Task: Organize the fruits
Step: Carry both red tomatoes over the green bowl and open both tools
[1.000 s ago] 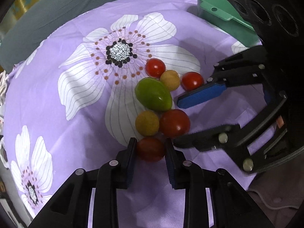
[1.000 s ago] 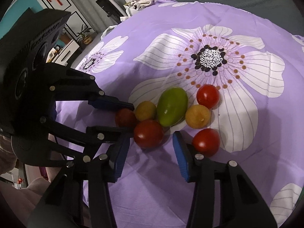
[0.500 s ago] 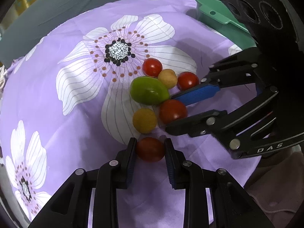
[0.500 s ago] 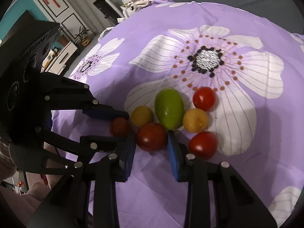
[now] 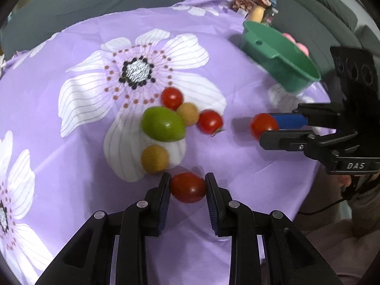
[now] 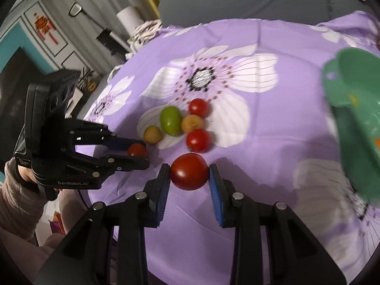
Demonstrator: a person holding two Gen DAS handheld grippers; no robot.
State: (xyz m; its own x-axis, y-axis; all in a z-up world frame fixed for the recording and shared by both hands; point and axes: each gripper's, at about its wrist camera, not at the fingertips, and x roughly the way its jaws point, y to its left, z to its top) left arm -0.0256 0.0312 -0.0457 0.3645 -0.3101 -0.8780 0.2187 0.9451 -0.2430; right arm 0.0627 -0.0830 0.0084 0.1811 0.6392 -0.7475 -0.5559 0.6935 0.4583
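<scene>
- The left wrist view looks forward along the left hand-held gripper point(image 5: 188, 187), close above the purple flowered cloth point(image 5: 71, 123), angled down toward the green fruit point(image 5: 163, 124), with the green bowl point(image 5: 280, 59) beyond it to the right.
- The right wrist view looks along the right hand-held gripper point(image 6: 189, 173) from the other side, with the green fruit point(image 6: 170, 120) farther off.
- Both views share the green fruit, the cloth, the bowl point(image 6: 353, 109), and each other's hand-held gripper point(image 5: 273, 128) point(image 6: 142, 152).
</scene>
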